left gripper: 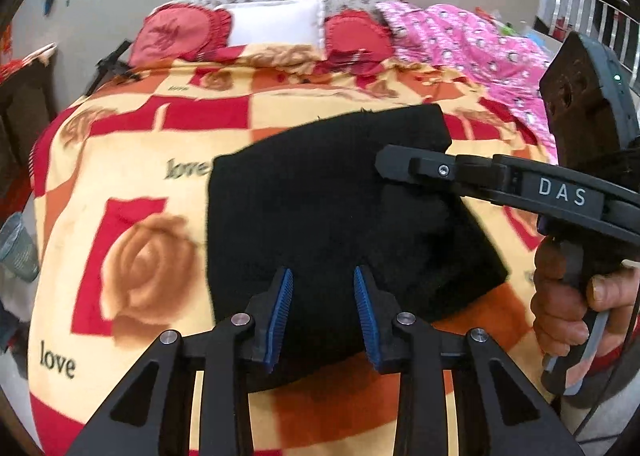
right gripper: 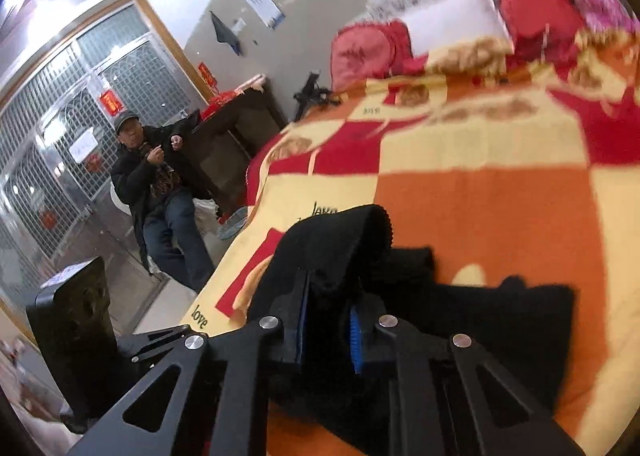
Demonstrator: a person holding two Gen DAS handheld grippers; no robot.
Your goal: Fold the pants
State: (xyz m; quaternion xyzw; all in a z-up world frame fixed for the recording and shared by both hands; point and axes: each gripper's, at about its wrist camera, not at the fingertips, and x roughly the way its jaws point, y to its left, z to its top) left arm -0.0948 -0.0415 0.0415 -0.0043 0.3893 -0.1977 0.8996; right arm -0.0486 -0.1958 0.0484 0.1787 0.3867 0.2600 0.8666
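Note:
The black pants [left gripper: 320,215] lie folded in a thick slab on the checked red, orange and cream blanket [left gripper: 120,175]. My left gripper [left gripper: 323,284] is open, its blue pads just above the near edge of the pants, holding nothing. My right gripper [left gripper: 384,163] reaches in from the right over the pants' far right part. In the right wrist view my right gripper [right gripper: 328,296] is shut on a raised fold of the black pants [right gripper: 332,240], lifting it off the blanket [right gripper: 480,207]. The rest of the pants lies to the right, under the gripper.
Red cushions [left gripper: 180,35], a white pillow [left gripper: 276,21] and a pink quilt [left gripper: 472,43] lie at the bed's head. A seated man [right gripper: 156,175] and a dark cabinet [right gripper: 228,143] are left of the bed. A black box [right gripper: 76,328] stands near the bed's edge.

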